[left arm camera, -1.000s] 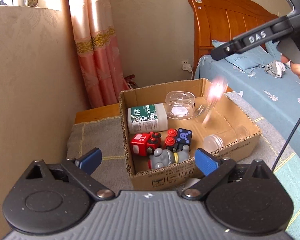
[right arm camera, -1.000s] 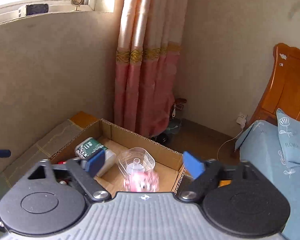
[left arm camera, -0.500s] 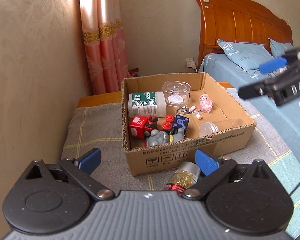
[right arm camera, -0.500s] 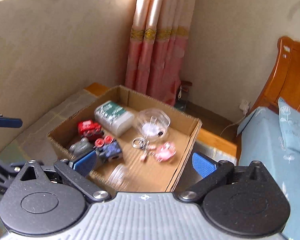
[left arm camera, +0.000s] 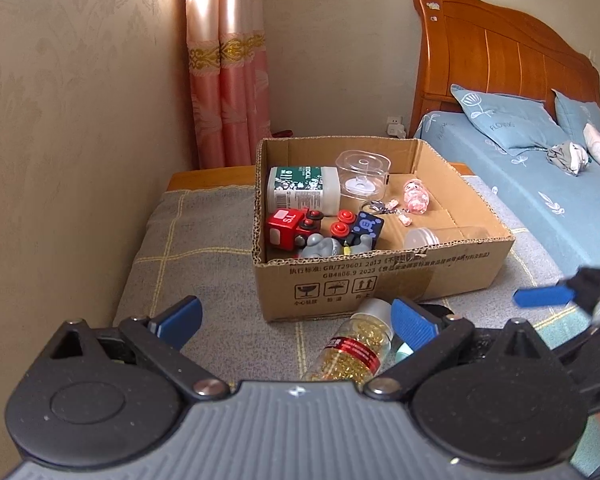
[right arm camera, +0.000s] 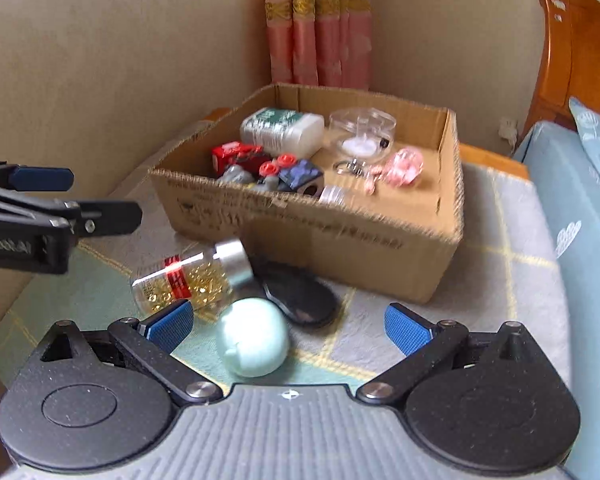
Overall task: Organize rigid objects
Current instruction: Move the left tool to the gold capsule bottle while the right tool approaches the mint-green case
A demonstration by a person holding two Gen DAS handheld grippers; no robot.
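Note:
A cardboard box (left arm camera: 380,280) (right arm camera: 320,236) on a grey checked blanket holds a green-labelled white bottle (left arm camera: 302,189), a red toy (left arm camera: 286,227), a dark blue cube (left arm camera: 366,229), a clear round case (left arm camera: 363,174), a pink keychain charm (left arm camera: 416,197) (right arm camera: 404,166) and a clear jar (left arm camera: 440,237). In front of the box lie a bottle of golden capsules (left arm camera: 352,350) (right arm camera: 192,278), a mint-green rounded object (right arm camera: 254,336) and a black oval object (right arm camera: 300,296). My left gripper (left arm camera: 296,320) is open above the capsule bottle. My right gripper (right arm camera: 288,326) is open over the mint-green object, holding nothing.
A beige wall (left arm camera: 60,140) runs along the left, with pink curtains (left arm camera: 228,80) in the corner. A bed with a blue sheet (left arm camera: 540,184) and wooden headboard (left arm camera: 500,52) lies to the right. The left gripper's fingers (right arm camera: 40,178) reach in at the right view's left edge.
The pink charm dropped from my right gripper into the box. Both grippers then pulled back and lowered toward the objects in front of the box.

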